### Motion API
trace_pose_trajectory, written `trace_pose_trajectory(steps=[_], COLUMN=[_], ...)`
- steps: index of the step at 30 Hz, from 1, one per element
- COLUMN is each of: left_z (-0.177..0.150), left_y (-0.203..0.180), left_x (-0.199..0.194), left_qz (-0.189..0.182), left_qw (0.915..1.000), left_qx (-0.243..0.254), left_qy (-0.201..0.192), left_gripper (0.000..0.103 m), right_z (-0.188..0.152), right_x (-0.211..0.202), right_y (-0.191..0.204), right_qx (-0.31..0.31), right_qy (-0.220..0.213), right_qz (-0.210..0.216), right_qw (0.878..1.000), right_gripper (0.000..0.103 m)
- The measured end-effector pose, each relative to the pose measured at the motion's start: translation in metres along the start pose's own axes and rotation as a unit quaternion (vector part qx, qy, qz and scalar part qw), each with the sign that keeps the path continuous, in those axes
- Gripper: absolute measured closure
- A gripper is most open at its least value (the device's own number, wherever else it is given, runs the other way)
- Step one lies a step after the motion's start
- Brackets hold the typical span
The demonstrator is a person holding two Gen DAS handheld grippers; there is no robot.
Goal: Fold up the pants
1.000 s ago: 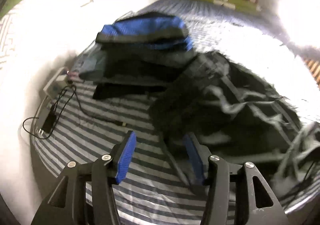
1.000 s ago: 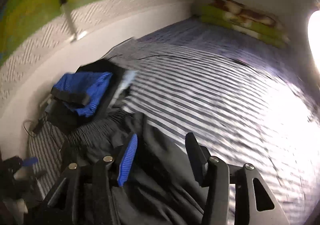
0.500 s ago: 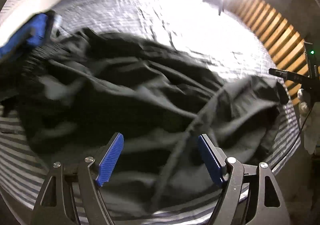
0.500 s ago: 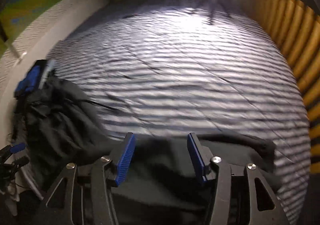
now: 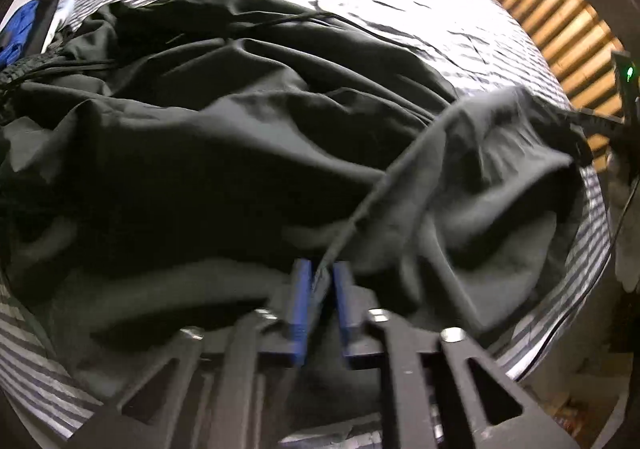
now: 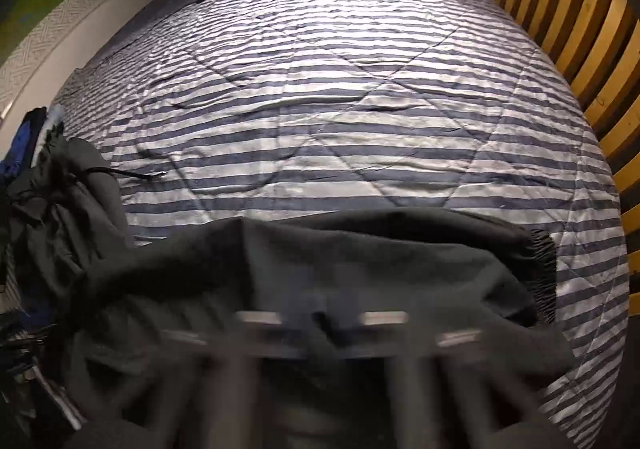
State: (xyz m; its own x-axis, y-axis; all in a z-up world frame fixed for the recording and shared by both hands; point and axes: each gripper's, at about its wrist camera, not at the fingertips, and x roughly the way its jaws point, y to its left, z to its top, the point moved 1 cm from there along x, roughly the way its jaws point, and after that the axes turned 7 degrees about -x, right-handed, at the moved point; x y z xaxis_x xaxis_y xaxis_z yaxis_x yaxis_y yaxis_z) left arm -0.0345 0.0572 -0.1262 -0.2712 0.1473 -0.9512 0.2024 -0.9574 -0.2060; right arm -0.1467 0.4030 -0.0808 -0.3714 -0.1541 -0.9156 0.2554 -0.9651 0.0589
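- My left gripper [image 5: 322,281]: blue pads nearly together, pinching a raised ridge of the black pants [image 5: 224,153]. Fabric sits between the pads.
- My right gripper [image 6: 322,323]: heavily blurred in its own view; jaws drawn fully together, cloth bunched up where the fingertips meet. Reads as a grip on the pants [image 6: 360,269], near the leg end.
- Pants lie crumpled across the striped bedspread [image 6: 320,89], close to the near edge. The ribbed cuff [image 6: 544,281] points right in the right wrist view.
- Drawstring [image 6: 132,173] trails from the waistband at left onto the bedspread.
- Blue-and-black garment [image 5: 24,29] lies at far left, touching the pants.
- Wooden slats [image 6: 580,49] run along the right side.
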Motion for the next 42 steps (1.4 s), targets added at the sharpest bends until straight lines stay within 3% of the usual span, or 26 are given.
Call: trace_pose_trajectory(steps=[5,10,14,17,19,22,24,26,28,29,31,33,36,39,40,41,42], left_z=[-0.006,-0.009,-0.014,-0.014,-0.014,-0.017,-0.013,-0.010,-0.010,-0.009,-0.007,-0.006,-0.004,-0.002,-0.002,-0.002,-0.001], left_y=[-0.004,0.002,0.009,0.010,0.008,0.011,0.016,0.020,0.024,0.027,0.036,0.046,0.066,0.081,0.084,0.087,0.088], left_x=[-0.020,-0.047,-0.061,-0.057,-0.055,-0.058,-0.053,-0.047,-0.047,-0.049,-0.055,-0.059,-0.060,-0.053,-0.051,-0.048,-0.046], left_qz=[-0.014,-0.046,-0.081,-0.071,-0.069,-0.069,-0.059,-0.045,-0.040,-0.038,-0.041,-0.034,-0.024,-0.007,-0.006,-0.006,-0.004], left_qw=[0.9996,0.9979,0.9955,0.9966,0.9968,0.9964,0.9971,0.9977,0.9977,0.9975,0.9962,0.9951,0.9932,0.9924,0.9922,0.9921,0.9924], left_qx=[0.009,0.002,0.002,0.000,-0.001,-0.005,-0.014,-0.018,-0.026,-0.030,-0.047,-0.062,-0.090,-0.109,-0.114,-0.117,-0.116], left_qy=[-0.023,-0.045,-0.049,-0.043,-0.040,-0.048,-0.047,-0.047,-0.048,-0.051,-0.061,-0.069,-0.070,-0.056,-0.050,-0.045,-0.041], left_gripper=[0.101,0.101,0.098,0.097,0.097,0.097,0.095,0.095,0.095,0.095,0.095,0.091,0.085,0.084,0.084,0.084,0.084], right_z=[-0.017,-0.072,-0.148,-0.194,-0.206,-0.191,-0.168,-0.139,-0.110,-0.092,-0.063,-0.036,-0.018,-0.017,-0.015,-0.012,-0.007], right_x=[-0.059,-0.125,-0.118,-0.086,-0.079,-0.096,-0.120,-0.136,-0.136,-0.126,-0.101,-0.058,-0.002,0.023,0.022,0.018,0.011], right_y=[-0.002,-0.014,-0.021,-0.008,0.005,0.012,0.013,0.012,0.009,0.007,0.002,-0.005,-0.012,-0.006,-0.001,0.006,0.011], right_qx=[-0.013,-0.011,0.016,-0.007,-0.032,-0.042,-0.043,-0.040,-0.029,-0.029,-0.026,-0.013,-0.012,-0.008,-0.016,-0.029,-0.032], right_qy=[-0.047,-0.080,-0.016,0.067,0.094,0.071,0.025,-0.019,-0.043,-0.046,-0.038,-0.001,0.061,0.083,0.075,0.072,0.065], right_qz=[0.009,0.046,0.082,0.093,0.105,0.101,0.128,0.127,0.093,0.069,0.026,-0.005,-0.019,-0.014,-0.023,-0.008,0.007], right_qw=[0.999,0.996,0.996,0.993,0.990,0.991,0.991,0.991,0.994,0.996,0.999,1.000,0.998,0.996,0.997,0.997,0.997], right_gripper=[0.102,0.102,0.102,0.102,0.100,0.097,0.087,0.058,0.036,0.035,0.035,0.035,0.035,0.036,0.053,0.083,0.092])
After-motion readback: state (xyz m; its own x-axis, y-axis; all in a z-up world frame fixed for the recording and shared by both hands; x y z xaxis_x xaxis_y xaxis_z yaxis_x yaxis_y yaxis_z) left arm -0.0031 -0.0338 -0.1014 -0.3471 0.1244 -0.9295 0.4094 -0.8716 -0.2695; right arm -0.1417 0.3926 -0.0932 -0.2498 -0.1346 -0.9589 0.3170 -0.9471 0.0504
